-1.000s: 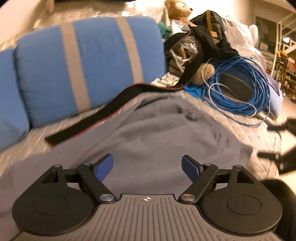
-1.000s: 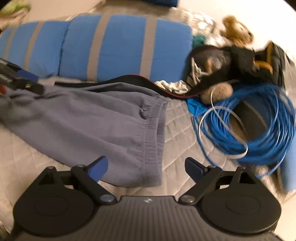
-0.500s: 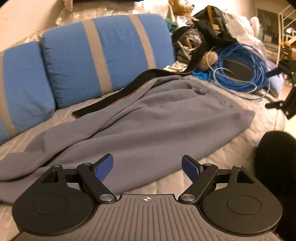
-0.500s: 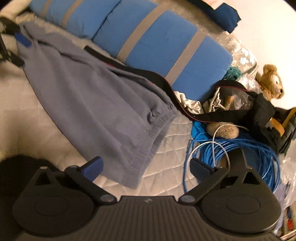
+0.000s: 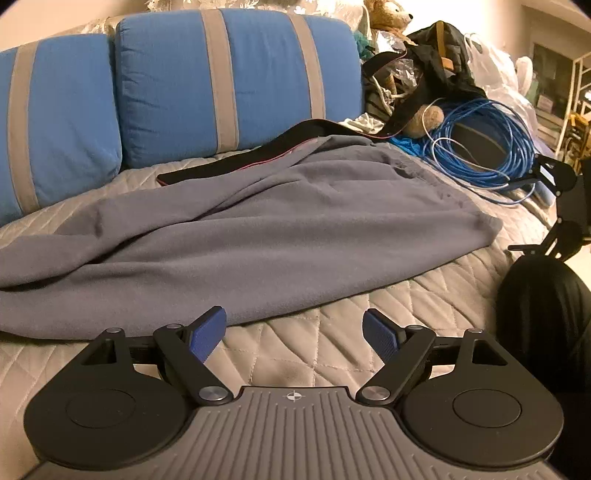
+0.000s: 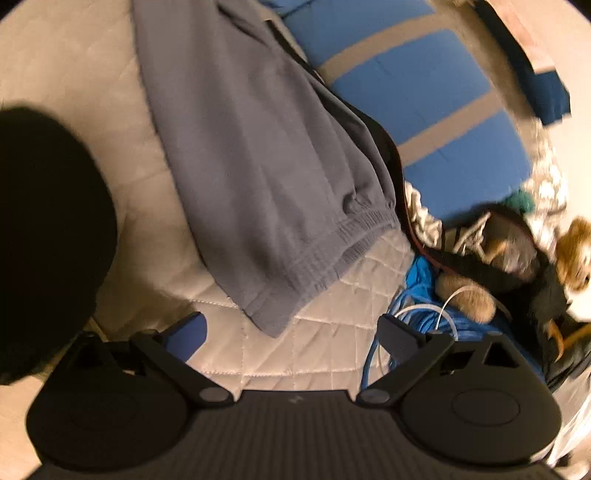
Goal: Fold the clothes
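Observation:
Grey sweatpants [image 5: 266, 236] lie spread along the quilted bed, their elastic waistband [image 6: 343, 251] turned toward the right wrist camera. My left gripper [image 5: 293, 334] stands open just short of the cloth's near edge, nothing between its blue pads. In the right wrist view, my right gripper [image 6: 291, 332] is open too, rolled to one side, hovering over bare quilt just below the waistband corner [image 6: 269, 325]. The right gripper's black frame [image 5: 565, 206] also shows at the right edge of the left wrist view.
Two blue pillows with grey stripes [image 5: 221, 81] stand behind the pants. A black strap [image 5: 236, 164] runs along their far side. A coil of blue cable [image 5: 484, 147], a dark bag [image 5: 428, 70] and a teddy bear [image 5: 388, 14] crowd the right. A dark rounded shape [image 6: 48, 236] sits near left.
The left gripper has pulled back off the pants, so quilt now shows between its fingers. The right gripper has rolled strongly and dropped toward the waistband end.

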Available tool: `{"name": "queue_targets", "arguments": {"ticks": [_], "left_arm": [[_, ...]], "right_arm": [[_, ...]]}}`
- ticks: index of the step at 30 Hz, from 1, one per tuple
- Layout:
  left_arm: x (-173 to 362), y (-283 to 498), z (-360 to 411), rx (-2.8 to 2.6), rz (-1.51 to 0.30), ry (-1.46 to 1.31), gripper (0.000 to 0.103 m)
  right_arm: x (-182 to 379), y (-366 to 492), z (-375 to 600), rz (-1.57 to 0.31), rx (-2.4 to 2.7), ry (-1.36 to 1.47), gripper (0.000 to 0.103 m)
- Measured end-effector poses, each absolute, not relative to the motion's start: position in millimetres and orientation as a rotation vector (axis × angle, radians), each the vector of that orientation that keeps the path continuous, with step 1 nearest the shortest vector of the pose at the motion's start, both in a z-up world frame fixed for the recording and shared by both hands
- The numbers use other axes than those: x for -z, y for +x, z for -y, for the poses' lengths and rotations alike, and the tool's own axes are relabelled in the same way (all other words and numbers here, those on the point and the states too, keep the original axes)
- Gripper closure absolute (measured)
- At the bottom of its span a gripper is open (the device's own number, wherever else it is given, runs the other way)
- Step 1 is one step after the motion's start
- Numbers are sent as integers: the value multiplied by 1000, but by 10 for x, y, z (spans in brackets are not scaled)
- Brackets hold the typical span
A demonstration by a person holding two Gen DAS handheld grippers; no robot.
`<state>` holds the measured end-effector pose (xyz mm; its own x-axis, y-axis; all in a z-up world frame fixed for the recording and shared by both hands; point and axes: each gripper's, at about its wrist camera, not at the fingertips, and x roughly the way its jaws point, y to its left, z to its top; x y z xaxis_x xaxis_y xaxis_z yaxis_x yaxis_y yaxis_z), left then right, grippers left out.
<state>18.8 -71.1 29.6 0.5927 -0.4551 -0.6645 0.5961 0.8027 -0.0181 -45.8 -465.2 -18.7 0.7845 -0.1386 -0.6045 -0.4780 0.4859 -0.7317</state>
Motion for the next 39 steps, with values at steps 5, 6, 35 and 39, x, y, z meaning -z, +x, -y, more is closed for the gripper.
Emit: {"name": "queue_targets", "arguments": {"ticks": [5,6,35,39], "left_arm": [[-278,207,792,626,-709,225,22],[-274,207,808,628,-708,230,22],[-13,132,1173,457,-532,726,22],[109,199,1258,390,-516,841,23]], "right_arm": [[352,-487,4560,-541,-223,-1153,2],[361,-493,4543,-520,-229,-1162,2],[89,-280,4410,-425,-217,-1293,89],[-82,-233,4395,-407,-190,-1272,89]]}}
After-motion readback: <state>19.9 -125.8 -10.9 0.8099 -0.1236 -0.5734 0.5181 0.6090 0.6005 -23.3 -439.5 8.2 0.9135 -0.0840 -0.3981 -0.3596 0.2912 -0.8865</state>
